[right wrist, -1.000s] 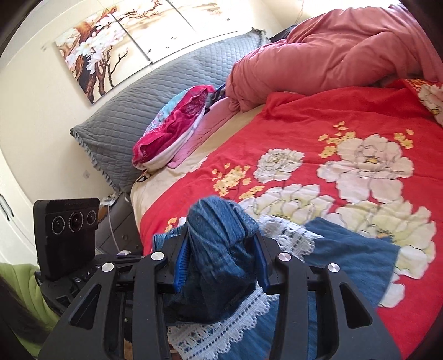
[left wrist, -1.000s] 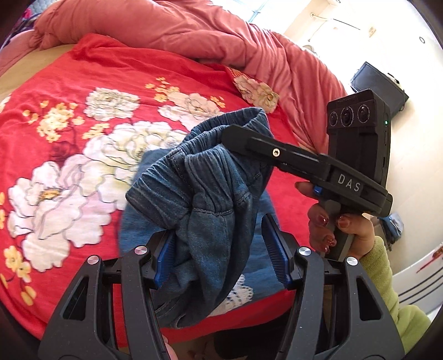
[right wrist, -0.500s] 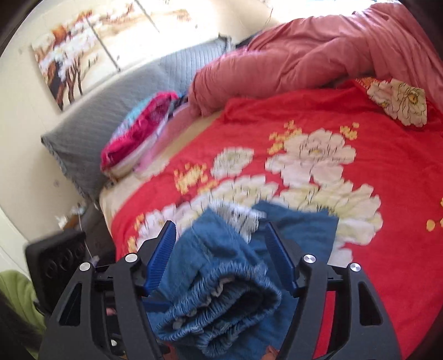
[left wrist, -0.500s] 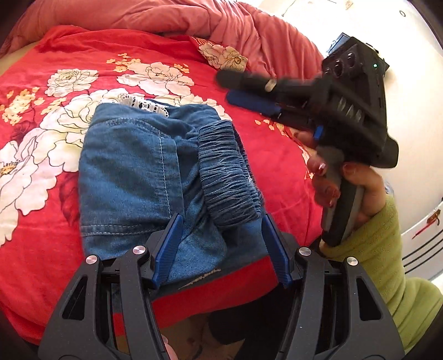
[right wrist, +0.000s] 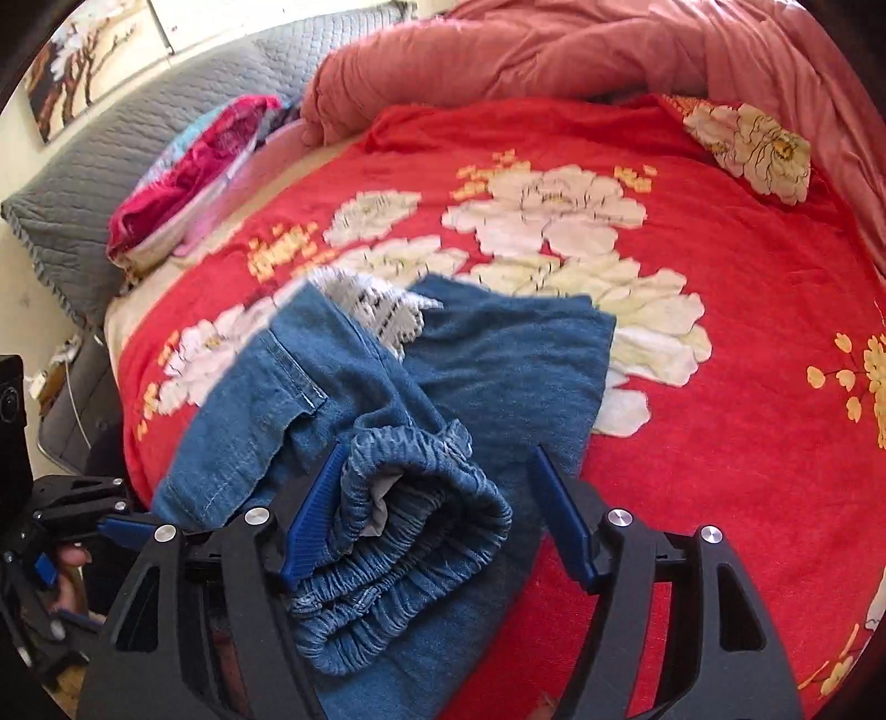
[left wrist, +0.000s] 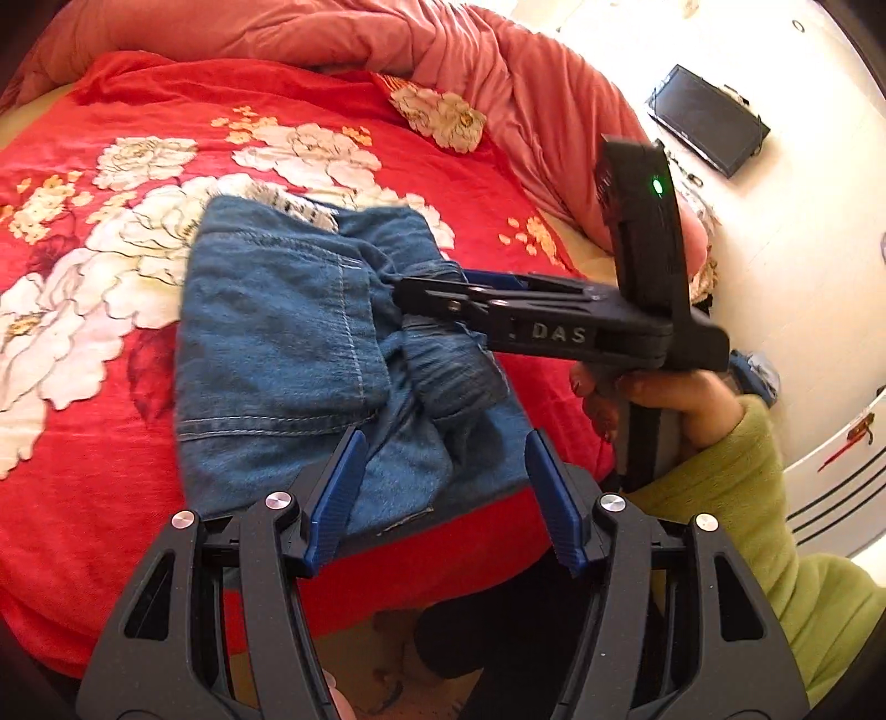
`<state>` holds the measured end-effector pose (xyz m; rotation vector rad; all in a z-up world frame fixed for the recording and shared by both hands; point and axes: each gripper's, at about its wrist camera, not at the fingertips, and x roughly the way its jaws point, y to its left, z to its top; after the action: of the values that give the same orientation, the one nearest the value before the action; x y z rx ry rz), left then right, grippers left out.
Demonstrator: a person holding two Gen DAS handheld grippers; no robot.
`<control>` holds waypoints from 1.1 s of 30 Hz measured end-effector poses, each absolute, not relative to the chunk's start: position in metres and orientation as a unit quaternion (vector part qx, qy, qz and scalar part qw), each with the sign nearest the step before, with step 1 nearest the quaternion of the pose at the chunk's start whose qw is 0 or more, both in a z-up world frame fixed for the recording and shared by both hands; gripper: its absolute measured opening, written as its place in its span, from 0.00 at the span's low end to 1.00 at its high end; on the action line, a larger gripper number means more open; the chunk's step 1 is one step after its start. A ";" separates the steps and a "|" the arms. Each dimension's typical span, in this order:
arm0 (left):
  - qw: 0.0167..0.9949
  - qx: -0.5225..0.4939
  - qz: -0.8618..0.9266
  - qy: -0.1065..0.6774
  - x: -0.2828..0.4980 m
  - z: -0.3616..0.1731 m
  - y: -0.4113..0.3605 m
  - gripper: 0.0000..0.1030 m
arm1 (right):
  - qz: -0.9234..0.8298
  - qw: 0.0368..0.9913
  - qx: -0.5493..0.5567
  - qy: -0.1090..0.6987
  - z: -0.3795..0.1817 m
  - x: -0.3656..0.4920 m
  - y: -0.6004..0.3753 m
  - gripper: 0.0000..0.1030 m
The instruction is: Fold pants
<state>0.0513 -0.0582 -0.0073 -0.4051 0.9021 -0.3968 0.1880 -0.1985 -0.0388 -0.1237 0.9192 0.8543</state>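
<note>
Fingers of left gripper (left wrist: 443,493) opening, right gripper (right wrist: 437,509) spread; folded denim pants (right wrist: 498,365) between, ungripped, on red floral blanket (right wrist: 720,249).

A red floral blanket (right wrist: 720,266) covers the bed; pink duvet (right wrist: 554,50) at twelve o'clock, grey pillow (right wrist: 111,166) at ten.

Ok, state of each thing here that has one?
pants, folded, lying on the bedspread, elastic waistband bunched on top
left gripper, jaws open, denim between them, not clamped
right gripper, jaws open, waistband between them, not clamped
pink quilt, bunched at the bed's far side
indicator light, lit green
</note>
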 end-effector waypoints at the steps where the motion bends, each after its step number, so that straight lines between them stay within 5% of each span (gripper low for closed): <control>1: 0.864 -0.193 -0.187 0.427 0.050 -0.004 -0.055 0.53 | 0.401 0.812 -0.049 0.422 -0.035 0.187 -0.202 0.66; 13: 0.901 -0.163 -0.059 0.398 0.061 0.019 0.014 0.60 | 0.401 0.860 -0.002 0.314 0.005 0.102 -0.244 0.69; 20: 0.890 -0.152 -0.076 0.424 0.086 0.007 0.018 0.60 | 0.470 0.825 -0.127 0.288 0.000 0.035 -0.190 0.69; 22: 0.888 -0.139 -0.085 0.430 0.095 0.003 0.011 0.50 | 0.470 0.819 -0.176 0.278 -0.006 0.026 -0.172 0.67; 25: 0.881 -0.127 -0.095 0.446 0.109 -0.008 0.002 0.38 | 0.472 0.808 -0.221 0.274 -0.016 0.021 -0.154 0.57; 30: 0.879 -0.105 -0.091 0.457 0.122 -0.020 -0.008 0.38 | 0.454 0.799 -0.302 0.254 -0.034 0.027 -0.128 0.43; 32: 0.878 -0.106 -0.088 0.459 0.125 -0.023 -0.008 0.38 | 0.471 0.787 -0.301 0.260 -0.039 0.031 -0.126 0.14; 33: 0.877 -0.108 -0.087 0.461 0.126 -0.024 -0.008 0.38 | 0.486 0.779 -0.291 0.270 -0.040 0.032 -0.128 0.11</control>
<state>0.1263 -0.0079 -0.0237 -0.2255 0.9608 -0.1817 0.0319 -0.1277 -0.0403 -0.6296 0.5842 1.0497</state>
